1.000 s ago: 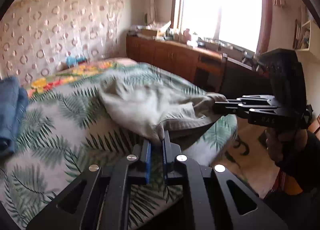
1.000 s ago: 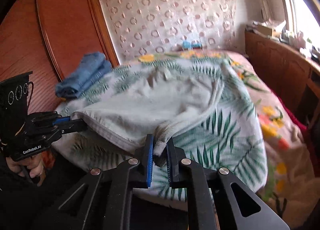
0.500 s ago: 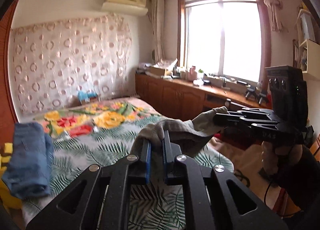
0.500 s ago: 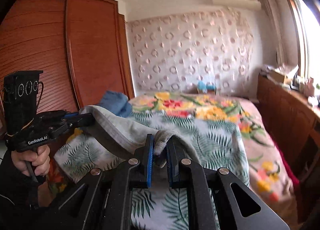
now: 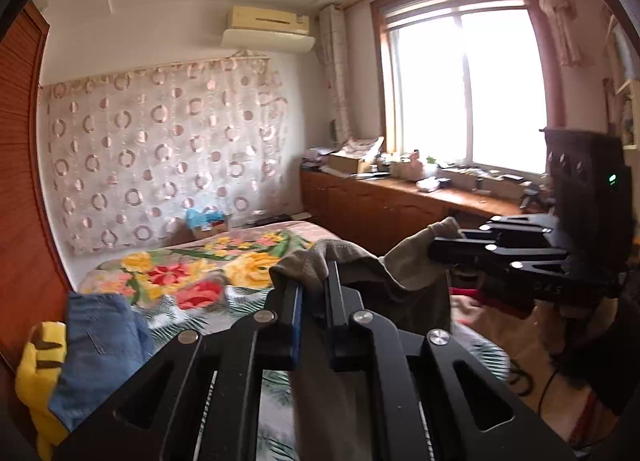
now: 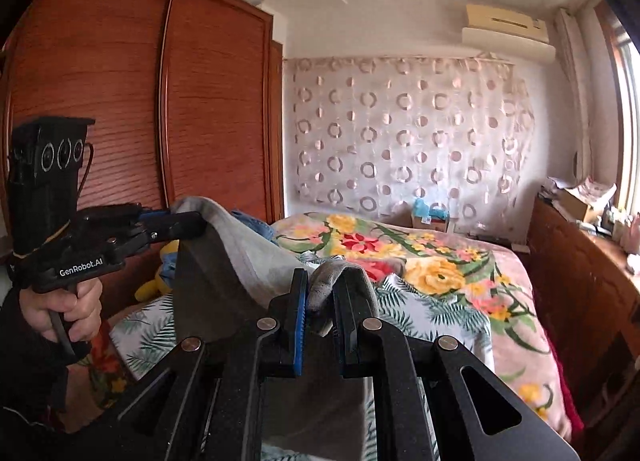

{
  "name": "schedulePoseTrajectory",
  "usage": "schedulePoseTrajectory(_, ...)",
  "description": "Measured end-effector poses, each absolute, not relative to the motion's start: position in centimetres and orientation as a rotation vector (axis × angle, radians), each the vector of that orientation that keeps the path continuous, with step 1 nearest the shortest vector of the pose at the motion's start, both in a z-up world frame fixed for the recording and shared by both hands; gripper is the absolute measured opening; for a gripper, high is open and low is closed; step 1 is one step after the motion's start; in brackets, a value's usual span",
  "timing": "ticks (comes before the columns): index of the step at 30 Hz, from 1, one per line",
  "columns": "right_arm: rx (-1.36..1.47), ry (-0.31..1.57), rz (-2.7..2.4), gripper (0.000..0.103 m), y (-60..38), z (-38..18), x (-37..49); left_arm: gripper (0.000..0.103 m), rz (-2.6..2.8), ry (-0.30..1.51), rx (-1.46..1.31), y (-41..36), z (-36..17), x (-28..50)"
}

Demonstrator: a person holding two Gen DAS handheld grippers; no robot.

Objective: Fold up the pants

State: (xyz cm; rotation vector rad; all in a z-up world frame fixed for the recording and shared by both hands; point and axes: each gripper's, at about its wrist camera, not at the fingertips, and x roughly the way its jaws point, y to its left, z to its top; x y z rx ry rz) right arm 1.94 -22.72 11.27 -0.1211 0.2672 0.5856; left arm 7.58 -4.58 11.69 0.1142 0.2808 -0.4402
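Two grippers are clamping one pair of grey pants (image 6: 240,245), soft woven cloth sagging in a loose swag between them, hanging in the air above the near edge of the bed (image 6: 448,285). The left gripper (image 5: 314,285) is pinching a bunched corner; the right gripper (image 6: 320,293) is squeezing another fold against its blue ribbed pad. "GenRobot.AI" is showing white on the left gripper's black body. Folded blue jeans (image 5: 100,345) are lying at the bed's left edge, beside a yellow plush toy (image 5: 40,373).
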Motion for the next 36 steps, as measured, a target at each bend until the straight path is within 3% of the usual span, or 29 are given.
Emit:
schedulePoseTrajectory(6,-0.199,0.27,0.538,0.011,-19.5,12.4,8.7,0.01,-0.376,0.314,0.121,-3.7,11.4,14.7)
schedulePoseTrajectory(11,-0.217,0.217,0.501,0.011,-16.9,15.3,12.3,0.01,-0.321,0.24,0.165,-3.6,14.1,16.9)
schedulePoseTrajectory(16,-0.223,0.227,0.522,0.011,-14.9,13.6,14.0,0.01,-0.294,0.268,0.194,-3.2,12.9,18.4)
schedulePoseTrajectory(25,-0.21,0.449,0.61,0.011,-13.4,3.4,12.1,0.01,-0.31,0.453,0.132,-1.1,4.0,14.8)
schedulePoseTrajectory(36,-0.184,0.507,0.617,0.011,-14.9,3.1,7.1,0.01,-0.341,0.511,0.081,-1.9,1.3,9.1)
